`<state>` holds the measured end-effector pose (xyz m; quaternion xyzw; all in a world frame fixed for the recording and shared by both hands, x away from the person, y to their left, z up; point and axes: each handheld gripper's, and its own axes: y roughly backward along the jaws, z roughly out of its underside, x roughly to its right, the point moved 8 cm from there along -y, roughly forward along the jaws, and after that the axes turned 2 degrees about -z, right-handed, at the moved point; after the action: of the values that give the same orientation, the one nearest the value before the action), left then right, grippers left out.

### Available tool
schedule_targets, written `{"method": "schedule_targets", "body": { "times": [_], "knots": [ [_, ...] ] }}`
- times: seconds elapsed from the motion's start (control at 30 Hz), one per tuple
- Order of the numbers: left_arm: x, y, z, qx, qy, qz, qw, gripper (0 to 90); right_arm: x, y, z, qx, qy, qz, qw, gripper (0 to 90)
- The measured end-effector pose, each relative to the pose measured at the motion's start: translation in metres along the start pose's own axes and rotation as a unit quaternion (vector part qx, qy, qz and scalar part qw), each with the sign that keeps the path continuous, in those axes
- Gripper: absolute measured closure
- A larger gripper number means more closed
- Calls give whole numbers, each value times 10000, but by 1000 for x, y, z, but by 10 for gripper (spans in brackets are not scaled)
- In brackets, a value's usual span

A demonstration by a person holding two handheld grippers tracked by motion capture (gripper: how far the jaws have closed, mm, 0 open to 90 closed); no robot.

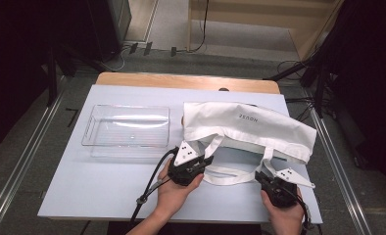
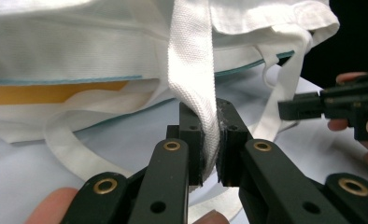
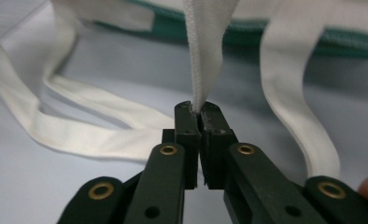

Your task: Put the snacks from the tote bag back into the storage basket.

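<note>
A: Spreading across the middle of the high view, a pale blue-grey rectangular tabletop (image 1: 108, 191) carries everything. What lies on it?

B: A white fabric tote bag (image 1: 250, 128), right of centre, its mouth toward the bottom of the frame. A clear plastic rectangular tray (image 1: 127, 125) sits well apart at centre left.

A: And the straps?

B: A white woven carrying strap (image 2: 191, 70) runs down the centre of the left gripper view; a second loop lies flat on the tabletop below the bag.

A: The tools?

B: The left gripper (image 1: 206, 160), lower centre of the high view, is clamped on that strap. The right gripper (image 3: 200, 112) pinches the strap's other end edge-on, jaws closed tight on the webbing, at lower right in the high view.
</note>
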<state>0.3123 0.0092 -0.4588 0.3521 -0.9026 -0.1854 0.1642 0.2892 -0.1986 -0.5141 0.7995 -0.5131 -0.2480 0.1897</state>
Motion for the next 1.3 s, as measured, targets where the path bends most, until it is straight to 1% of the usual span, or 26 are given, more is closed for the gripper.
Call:
{"method": "schedule_targets", "body": {
  "times": [0.03,0.07,0.1,0.2,0.27,0.3,0.33,0.4,0.47,0.53,0.57,0.6,0.67,0.73,0.8,0.9,0.93,0.97,1.0,1.1,1.17,1.23,1.27,1.3],
  "knots": [
    [2,-1,0,-7,-12,37,10000,844,-3,1,-4,81,11,-102,9999,898],
    [3,-2,0,-4,-16,65,10000,843,-5,2,-8,161,6,-155,9997,899],
    [5,-3,0,-29,-24,95,9999,843,-9,4,-13,271,50,-254,9993,900],
    [12,-7,-3,-29,-93,192,9998,841,-19,10,-28,546,121,-458,9974,900],
    [18,-9,-5,5,-118,271,9996,839,-23,13,-36,696,96,-586,9958,900],
    [21,-10,-6,17,-146,296,9995,839,-25,14,-40,753,89,-621,9952,900],
    [22,-11,-7,26,-157,301,9994,837,-27,15,-45,822,82,-710,9940,900],
    [26,-15,-7,-10,-144,365,9992,831,-31,17,-52,923,135,-813,9923,900],
    [29,-19,-6,-46,-143,402,9991,815,-36,19,-60,1020,135,-919,9904,900],
    [33,-22,-6,-85,-202,457,9987,804,-39,20,-66,1090,179,-951,9893,899],
    [35,-24,-6,-101,-227,485,9985,795,-40,21,-69,1122,140,-995,9886,899],
    [36,-25,-7,-110,-251,500,9984,783,-41,21,-71,1146,150,-1026,9880,899],
    [38,-28,-7,-128,-295,472,9984,758,-41,22,-74,1200,77,-1120,9864,899],
    [39,-30,-7,-159,-273,518,9982,722,-40,23,-76,1246,-3,-1206,9849,899],
    [41,-34,-5,-199,-277,523,9980,681,-42,26,-78,1319,-62,-1396,9814,899],
    [42,-38,-4,-216,-301,412,9985,628,-44,27,-79,1314,-45,-1490,9801,899],
    [42,-40,-4,-209,-287,430,9984,608,-44,27,-80,1324,-43,-1496,9798,899],
    [43,-41,-4,-221,-324,360,9986,586,-45,27,-80,1338,-33,-1498,9796,899],
    [44,-43,-4,-200,-344,329,9987,561,-46,27,-80,1338,2,-1519,9793,898],
    [47,-46,-5,-216,-424,267,9985,524,-49,28,-80,1335,37,-1559,9787,897],
    [48,-49,-7,-220,-469,128,9986,516,-50,28,-80,1343,22,-1582,9782,897],
    [48,-52,-8,-239,-544,-67,9982,516,-53,29,-80,1356,26,-1618,9775,896],
    [49,-53,-8,-241,-583,-83,9980,527,-53,29,-80,1364,35,-1630,9771,896],
    [48,-54,-8,-247,-641,-178,9975,558,-55,30,-80,1366,35,-1652,9767,895]
  ]
}}
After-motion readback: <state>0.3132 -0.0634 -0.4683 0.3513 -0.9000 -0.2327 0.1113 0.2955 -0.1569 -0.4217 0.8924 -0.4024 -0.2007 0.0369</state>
